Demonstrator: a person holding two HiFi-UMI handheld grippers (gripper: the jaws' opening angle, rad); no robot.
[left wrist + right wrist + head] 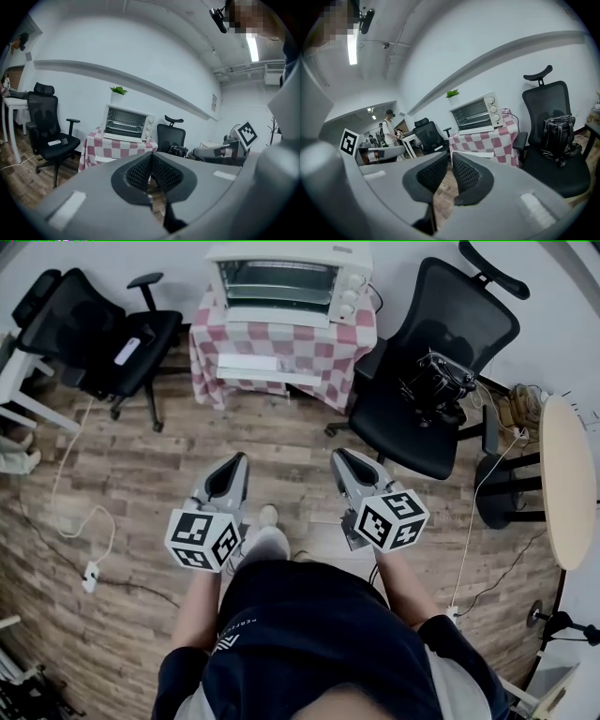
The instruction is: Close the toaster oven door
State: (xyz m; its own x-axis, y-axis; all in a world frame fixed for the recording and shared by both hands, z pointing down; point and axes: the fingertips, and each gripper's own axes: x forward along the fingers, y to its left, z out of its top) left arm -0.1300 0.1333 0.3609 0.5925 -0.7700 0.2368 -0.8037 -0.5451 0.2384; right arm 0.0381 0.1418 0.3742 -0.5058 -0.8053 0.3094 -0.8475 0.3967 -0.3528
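A white toaster oven [281, 282] stands on a table with a red-and-white checked cloth [281, 338] at the far side of the room. Its glass door looks upright against the front. The oven also shows in the left gripper view [127, 123] and the right gripper view [477, 114], well ahead of both jaws. My left gripper [236, 457] hangs over the wooden floor, pads [140, 171] pressed together, holding nothing. My right gripper [339, 454] is beside it, with a narrow gap between its pads [466, 173] and nothing in the gap.
A black office chair [103, 334] stands left of the table. Another one [431, 418], right of it, carries a black bag [436, 381]. A round table top [567, 479] is at the right edge. A white cable and power strip [89, 573] lie on the floor at left.
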